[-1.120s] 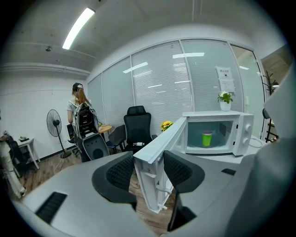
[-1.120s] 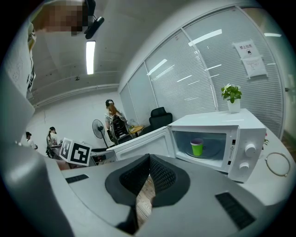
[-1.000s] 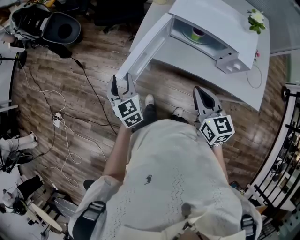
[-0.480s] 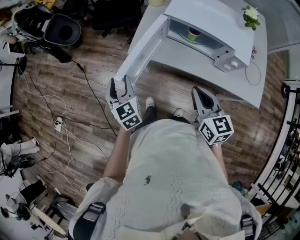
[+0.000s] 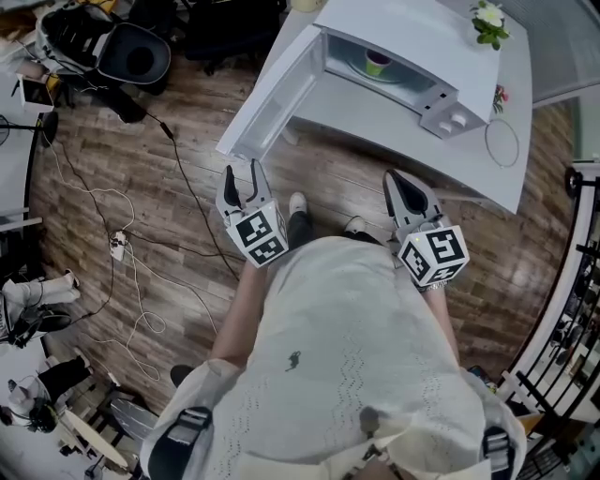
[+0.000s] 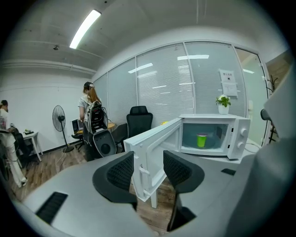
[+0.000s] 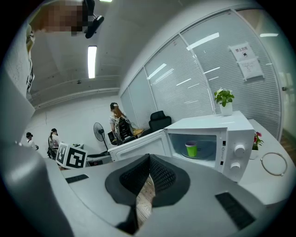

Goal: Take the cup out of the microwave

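A white microwave stands on a white table with its door swung open to the left. Inside, on the turntable, stands a green cup with a purple rim, also seen in the left gripper view and the right gripper view. My left gripper hangs open and empty just short of the door's free end. My right gripper is shut on nothing, in front of the table's near edge, well apart from the cup.
A small potted plant sits on the microwave's top. A cable loop lies on the table at right. Cables trail over the wood floor at left, near a black chair. A railing stands at right.
Both grippers have drifted slightly toward the microwave and the head view has shifted with them. Their jaws stand as before.
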A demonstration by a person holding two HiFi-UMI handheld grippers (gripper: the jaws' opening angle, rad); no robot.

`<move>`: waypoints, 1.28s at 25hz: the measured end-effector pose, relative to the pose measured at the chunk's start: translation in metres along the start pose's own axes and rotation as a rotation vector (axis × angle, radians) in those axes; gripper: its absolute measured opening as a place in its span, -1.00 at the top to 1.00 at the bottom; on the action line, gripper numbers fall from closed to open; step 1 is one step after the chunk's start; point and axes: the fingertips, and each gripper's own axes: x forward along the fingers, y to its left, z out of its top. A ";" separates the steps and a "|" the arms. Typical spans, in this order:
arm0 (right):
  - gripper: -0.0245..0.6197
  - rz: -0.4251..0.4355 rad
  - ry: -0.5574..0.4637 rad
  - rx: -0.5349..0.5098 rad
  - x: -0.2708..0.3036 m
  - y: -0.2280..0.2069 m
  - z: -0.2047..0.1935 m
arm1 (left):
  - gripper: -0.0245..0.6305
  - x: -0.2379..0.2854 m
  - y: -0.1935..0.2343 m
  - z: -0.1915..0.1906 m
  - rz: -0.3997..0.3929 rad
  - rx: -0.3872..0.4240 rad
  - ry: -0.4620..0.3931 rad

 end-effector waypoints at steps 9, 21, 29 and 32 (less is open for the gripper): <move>0.90 0.012 -0.004 -0.003 -0.045 -0.036 -0.012 | 0.36 -0.032 -0.087 -0.005 -0.137 -0.009 -0.053; 0.90 -0.075 -0.035 0.052 -0.119 -0.088 -0.030 | 0.14 -0.063 -0.217 -0.002 -0.454 0.039 -0.110; 0.90 -0.161 -0.053 0.104 -0.129 -0.110 -0.031 | 0.07 -0.048 -0.267 0.003 -0.617 0.097 -0.109; 0.90 -0.191 -0.050 0.091 -0.122 -0.114 -0.027 | 0.04 -0.031 -0.273 0.007 -0.651 0.106 -0.107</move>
